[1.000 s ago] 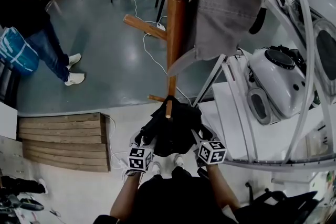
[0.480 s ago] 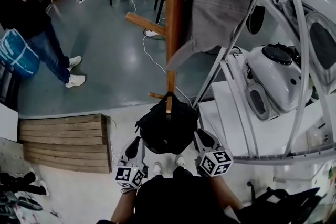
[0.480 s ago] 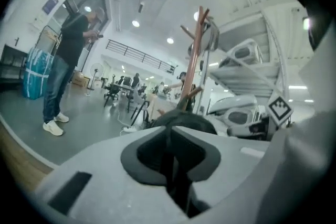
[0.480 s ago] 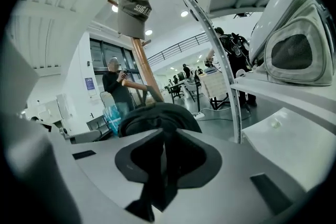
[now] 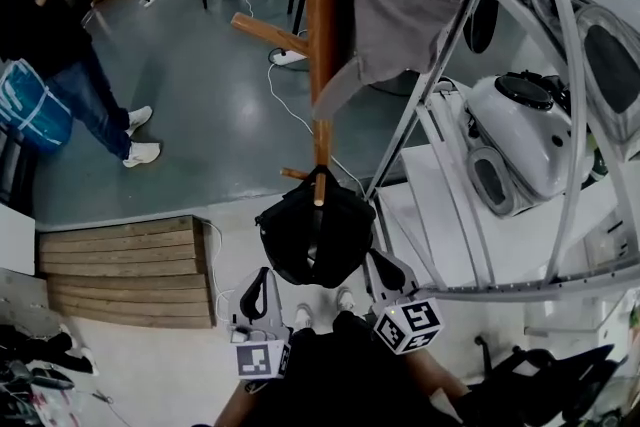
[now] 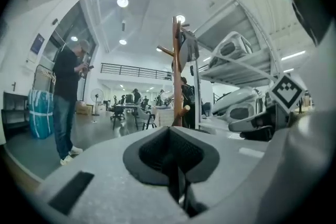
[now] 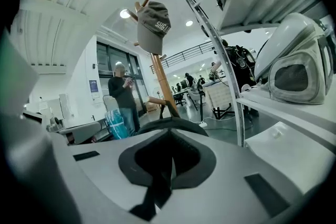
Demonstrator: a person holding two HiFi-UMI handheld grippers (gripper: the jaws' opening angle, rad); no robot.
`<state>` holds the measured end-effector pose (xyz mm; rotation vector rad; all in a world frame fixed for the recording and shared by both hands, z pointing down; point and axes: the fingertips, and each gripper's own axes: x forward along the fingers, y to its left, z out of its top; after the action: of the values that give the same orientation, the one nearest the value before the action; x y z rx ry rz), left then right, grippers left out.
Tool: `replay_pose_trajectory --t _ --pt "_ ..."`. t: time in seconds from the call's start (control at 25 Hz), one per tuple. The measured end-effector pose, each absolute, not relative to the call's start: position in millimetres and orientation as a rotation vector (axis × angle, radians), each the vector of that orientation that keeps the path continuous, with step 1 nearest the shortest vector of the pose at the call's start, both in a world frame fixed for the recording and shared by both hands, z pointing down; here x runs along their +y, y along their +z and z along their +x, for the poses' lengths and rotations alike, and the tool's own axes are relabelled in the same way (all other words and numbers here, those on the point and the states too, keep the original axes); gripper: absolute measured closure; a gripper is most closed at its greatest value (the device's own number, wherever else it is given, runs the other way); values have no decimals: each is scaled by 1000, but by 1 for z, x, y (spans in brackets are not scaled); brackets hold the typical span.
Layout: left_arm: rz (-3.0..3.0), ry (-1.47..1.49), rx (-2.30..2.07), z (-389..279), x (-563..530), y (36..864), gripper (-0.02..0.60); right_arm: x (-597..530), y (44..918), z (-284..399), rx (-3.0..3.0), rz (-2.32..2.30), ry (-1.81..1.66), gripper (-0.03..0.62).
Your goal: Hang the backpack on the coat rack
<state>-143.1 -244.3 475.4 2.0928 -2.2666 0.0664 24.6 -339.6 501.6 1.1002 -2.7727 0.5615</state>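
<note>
A black backpack (image 5: 314, 233) hangs from a low peg of the wooden coat rack (image 5: 321, 35). Both grippers sit below it in the head view, apart from it. My left gripper (image 5: 262, 279) is just below the bag's left side, its jaws closing together with nothing between them. My right gripper (image 5: 379, 262) is by the bag's lower right, jaws likewise closing on nothing. In the left gripper view the left gripper (image 6: 176, 164) has its pads meeting, with the coat rack (image 6: 177, 76) ahead. In the right gripper view the right gripper (image 7: 169, 162) has its pads together too.
A grey cap (image 5: 405, 5) hangs high on the rack. A person (image 5: 60, 45) with a blue bag (image 5: 30, 105) stands at left. A wooden platform (image 5: 125, 265) lies lower left. White shelving (image 5: 445, 205) holding a white carrier (image 5: 520, 145) crowds the right.
Both grippers let go of the backpack, drew back from it toward me and closed their jaws. The backpack stays hanging on the low peg.
</note>
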Motion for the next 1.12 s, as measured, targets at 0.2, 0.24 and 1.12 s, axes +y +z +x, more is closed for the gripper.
replay_pose_trajectory --t 0.2,0.24,1.12 --pt "2096 62 -2240 -130 -240 487 563 -323 507 17 -2764 1055 547 580" --pt "2092 66 -2234 -131 -241 490 563 -321 509 17 -2761 1057 549 580" --pt "2099 44 -2148 -138 -259 501 561 -319 522 17 -2712 1122 599 582"
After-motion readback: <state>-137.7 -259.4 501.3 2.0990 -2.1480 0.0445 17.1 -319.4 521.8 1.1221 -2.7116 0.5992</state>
